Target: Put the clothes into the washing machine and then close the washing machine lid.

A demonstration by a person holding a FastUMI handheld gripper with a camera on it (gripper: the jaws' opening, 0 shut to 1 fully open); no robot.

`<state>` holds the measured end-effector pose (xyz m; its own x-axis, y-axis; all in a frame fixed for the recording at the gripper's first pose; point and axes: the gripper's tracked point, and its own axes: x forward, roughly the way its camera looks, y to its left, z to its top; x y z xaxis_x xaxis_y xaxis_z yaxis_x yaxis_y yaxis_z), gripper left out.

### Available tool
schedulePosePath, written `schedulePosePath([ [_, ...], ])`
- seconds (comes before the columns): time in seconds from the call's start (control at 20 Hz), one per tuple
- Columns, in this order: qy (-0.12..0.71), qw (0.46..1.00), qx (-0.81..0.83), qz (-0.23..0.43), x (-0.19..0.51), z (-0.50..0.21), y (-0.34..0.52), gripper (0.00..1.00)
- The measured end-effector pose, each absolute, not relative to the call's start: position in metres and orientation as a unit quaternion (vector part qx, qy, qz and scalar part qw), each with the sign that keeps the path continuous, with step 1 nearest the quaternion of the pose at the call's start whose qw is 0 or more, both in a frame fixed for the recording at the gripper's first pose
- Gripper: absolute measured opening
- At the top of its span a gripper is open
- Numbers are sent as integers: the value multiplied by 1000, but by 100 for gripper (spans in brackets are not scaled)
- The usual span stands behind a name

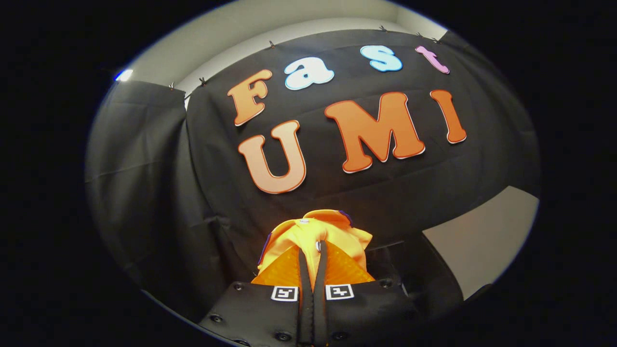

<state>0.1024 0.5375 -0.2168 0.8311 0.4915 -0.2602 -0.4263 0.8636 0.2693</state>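
We have the gripper (312, 248) clenched on a bunched orange-yellow cloth garment (318, 231), lifted before the black cloth wall (193, 193) (carrying stage, we judge); loading and closing the washing machine lid remain.

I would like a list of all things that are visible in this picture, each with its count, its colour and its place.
garment: one, bright yellow-orange with a dark trim at its edge, bunched up between the fingers and rising just ahead of them.
cloth wall: one, black, hanging behind the garment, clipped along its top edge.
room wall: pale, above the cloth wall.
pale surface: one patch, off-white, low beside the cloth wall, right of the garment.
gripper: one, both fingers close together and pressing on the garment.
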Motion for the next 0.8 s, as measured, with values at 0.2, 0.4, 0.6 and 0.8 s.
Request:
schedulePosePath([
  [0.2,203,946,90,237,101,-281,554,7],
  [0.4,249,935,101,232,96,-337,566,8],
  [0.6,319,918,95,215,89,-413,564,8],
  [0.8,387,897,99,189,82,-483,558,8],
])
